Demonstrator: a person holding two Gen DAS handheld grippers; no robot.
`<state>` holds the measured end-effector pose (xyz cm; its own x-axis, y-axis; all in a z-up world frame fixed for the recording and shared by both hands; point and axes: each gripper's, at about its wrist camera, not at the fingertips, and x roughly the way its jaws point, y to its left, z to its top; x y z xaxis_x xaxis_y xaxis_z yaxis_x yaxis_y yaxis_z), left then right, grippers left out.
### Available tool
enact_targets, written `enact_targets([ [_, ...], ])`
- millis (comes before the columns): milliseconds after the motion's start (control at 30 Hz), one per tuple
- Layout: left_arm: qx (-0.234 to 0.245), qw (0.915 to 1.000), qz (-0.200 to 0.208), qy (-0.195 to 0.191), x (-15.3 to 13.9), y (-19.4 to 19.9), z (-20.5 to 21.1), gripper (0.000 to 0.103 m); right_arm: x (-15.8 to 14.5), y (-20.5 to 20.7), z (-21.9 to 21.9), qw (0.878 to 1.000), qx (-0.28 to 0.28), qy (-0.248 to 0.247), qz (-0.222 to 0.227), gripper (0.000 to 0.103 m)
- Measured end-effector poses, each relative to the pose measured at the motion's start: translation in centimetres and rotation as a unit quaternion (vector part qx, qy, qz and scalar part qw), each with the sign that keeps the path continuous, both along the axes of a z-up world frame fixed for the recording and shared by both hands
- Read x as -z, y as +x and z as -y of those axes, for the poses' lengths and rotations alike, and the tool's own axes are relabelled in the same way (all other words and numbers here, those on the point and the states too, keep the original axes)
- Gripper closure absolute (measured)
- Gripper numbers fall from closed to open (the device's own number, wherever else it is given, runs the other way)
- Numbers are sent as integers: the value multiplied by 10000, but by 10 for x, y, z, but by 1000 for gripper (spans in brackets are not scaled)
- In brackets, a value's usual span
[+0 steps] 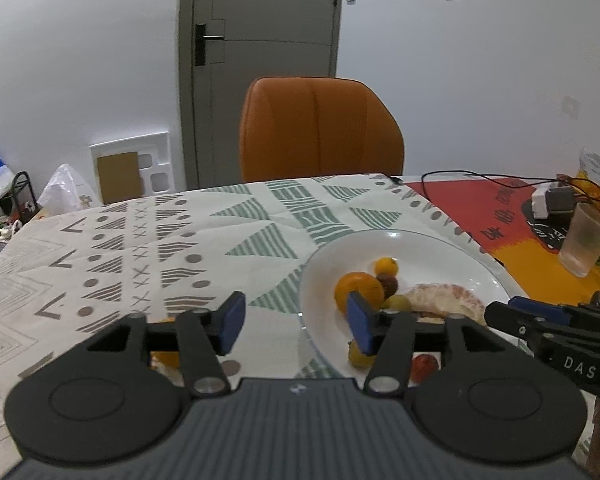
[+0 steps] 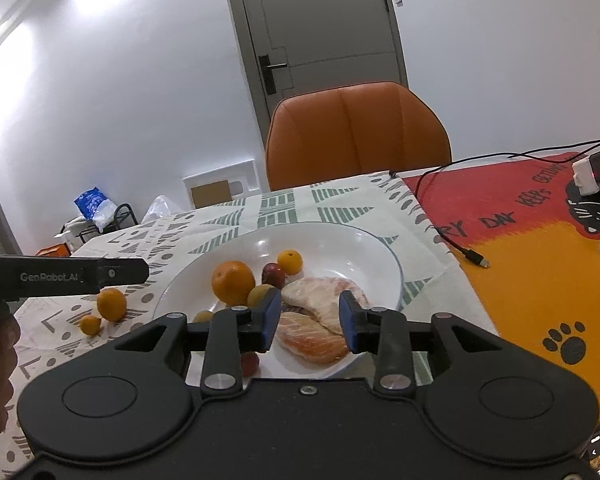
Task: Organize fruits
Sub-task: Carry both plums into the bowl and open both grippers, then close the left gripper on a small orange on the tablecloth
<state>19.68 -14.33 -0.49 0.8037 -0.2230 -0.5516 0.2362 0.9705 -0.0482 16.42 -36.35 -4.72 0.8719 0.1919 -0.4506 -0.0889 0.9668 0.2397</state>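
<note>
A white plate holds a big orange, a kumquat, a dark red fruit, a green fruit and two pomelo segments. My left gripper hovers open over the plate's left rim, nothing between its pads. My right gripper stands open just above the pomelo segments, which show through the gap. A second orange and a small kumquat lie on the tablecloth left of the plate.
A small yellow fruit and a red one lie at the plate's near edge. An orange chair stands behind the table. On the red and yellow mat are a frosted glass, a charger and a black cable.
</note>
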Motion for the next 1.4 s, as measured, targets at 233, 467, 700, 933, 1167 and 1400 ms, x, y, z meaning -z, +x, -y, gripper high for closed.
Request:
enact_targets([
  [233,-190,9997,71,98,-4,-10,-18,37,-5,-4,-11,9999,-105,20,71,62],
  [467,-453,9987,125,183,-5,-17,-39,31,-7,-6,-24,9996,-258,13,111,48],
  [700,-789,9965,130,242,-2,-19,-64,21,-12,-10,-40,9983,-430,-89,392,3],
  [933,-999,9946,105,259,2,-20,-85,20,-13,-6,-59,9968,-672,-94,414,0],
  [1167,-1145,9932,23,184,12,-17,-102,20,-9,3,-75,9960,-838,-76,299,0],
  [1400,-1152,9933,-12,26,23,-13,-112,21,-6,10,-86,9953,-937,-102,231,0],
])
